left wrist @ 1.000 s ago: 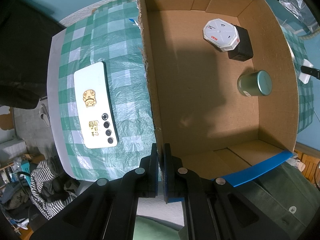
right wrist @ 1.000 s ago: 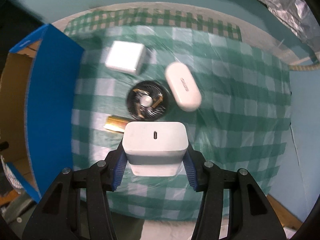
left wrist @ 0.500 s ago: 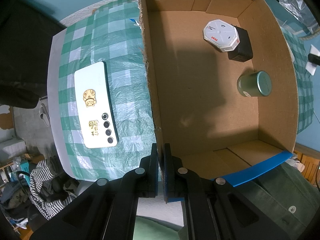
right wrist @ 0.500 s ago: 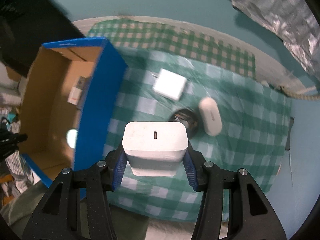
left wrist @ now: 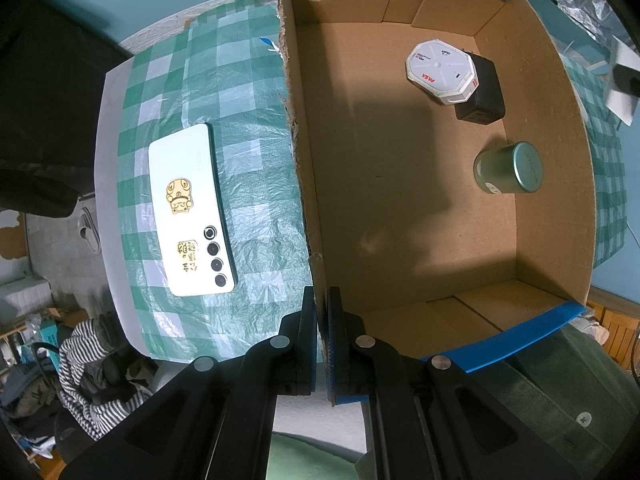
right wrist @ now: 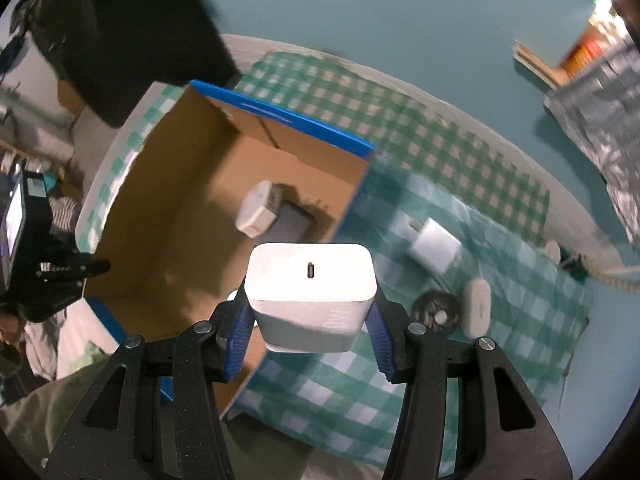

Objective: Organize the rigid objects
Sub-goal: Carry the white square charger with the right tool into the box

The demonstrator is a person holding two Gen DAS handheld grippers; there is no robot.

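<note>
The white charger is gripped between the blue pads of the right gripper, in the air above the near edge of the box, probably to be dropped inside. The left gripper is closed on the box wall, I think to keep it steady. A can and an octagonal case lie inside.

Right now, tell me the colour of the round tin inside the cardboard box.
Pale metallic green, lid included. The tin shows best in the left wrist view.
</note>
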